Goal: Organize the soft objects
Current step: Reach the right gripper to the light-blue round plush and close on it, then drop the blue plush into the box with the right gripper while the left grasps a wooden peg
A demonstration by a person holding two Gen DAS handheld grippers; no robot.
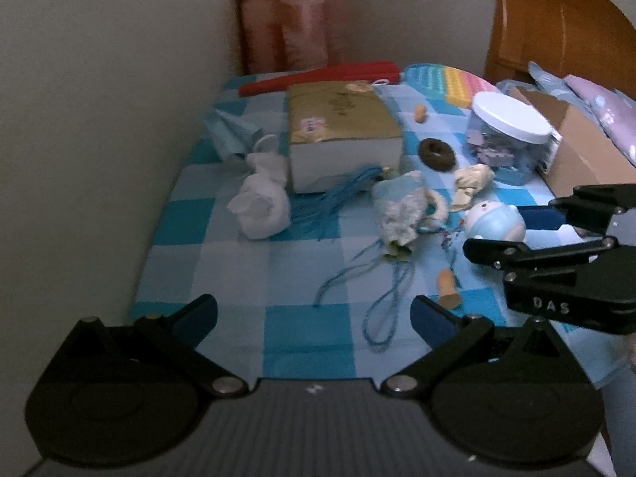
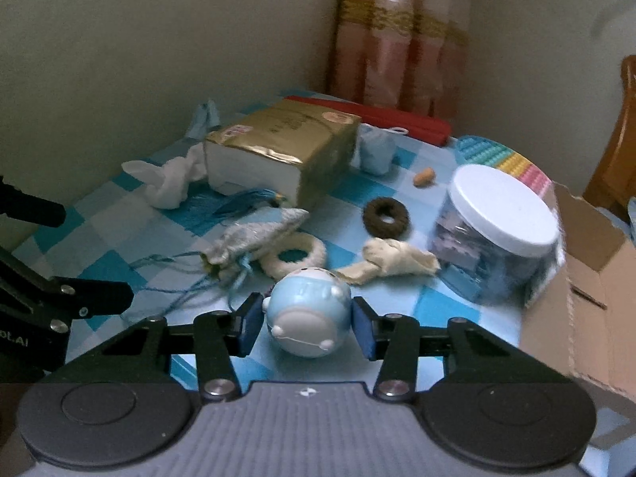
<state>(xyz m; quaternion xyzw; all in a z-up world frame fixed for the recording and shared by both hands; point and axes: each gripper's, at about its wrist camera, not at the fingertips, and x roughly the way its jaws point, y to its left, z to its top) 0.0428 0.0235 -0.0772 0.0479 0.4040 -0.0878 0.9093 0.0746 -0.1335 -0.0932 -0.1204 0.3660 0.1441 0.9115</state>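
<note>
The right hand-held gripper brackets the blue round toy, pads at its flanks, though a firm pinch cannot be told; the toy sits just beside the cardboard box. The left hand-held gripper hangs spread and empty. Most remains: the white cloth, drawstring pouch and cream rag lie scattered beyond the toy.

The checked tabletop is viewed from above and behind by the left wrist camera, facing the curtained corner. The same clutter is seen lower and nearer by the right wrist camera; the gold box is shared.
</note>
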